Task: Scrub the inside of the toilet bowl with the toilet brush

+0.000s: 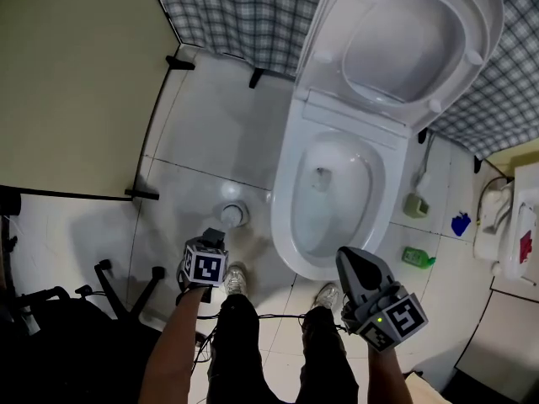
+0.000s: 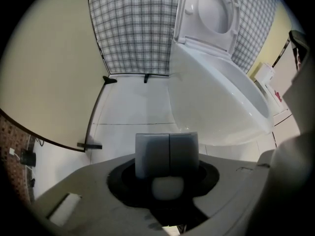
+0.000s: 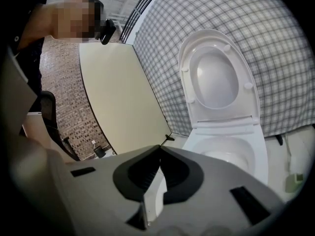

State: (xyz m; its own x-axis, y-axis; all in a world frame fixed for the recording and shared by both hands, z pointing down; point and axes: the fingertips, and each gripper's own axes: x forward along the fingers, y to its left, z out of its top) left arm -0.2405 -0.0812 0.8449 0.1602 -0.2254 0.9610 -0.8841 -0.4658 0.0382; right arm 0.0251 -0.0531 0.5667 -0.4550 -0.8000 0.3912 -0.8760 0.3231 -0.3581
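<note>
White porcelain toilet bowl point(image 1: 284, 219) right ahead of both grippers, seat point(image 1: 337, 53) flipped up against the checked wall point(image 1: 227, 15). Looks like the toilet brush point(image 1: 419, 188) parked in a pale green holder point(image 1: 413, 208), off to the right of the right gripper point(image 3: 160, 149) and well apart from it. Nothing in either tool: right one's jaws pressed together at the tips, left gripper point(image 2: 169, 154) pads squeezed flat against each other too. Round floor drain point(image 1: 234, 215) just ahead of the left one.
</note>
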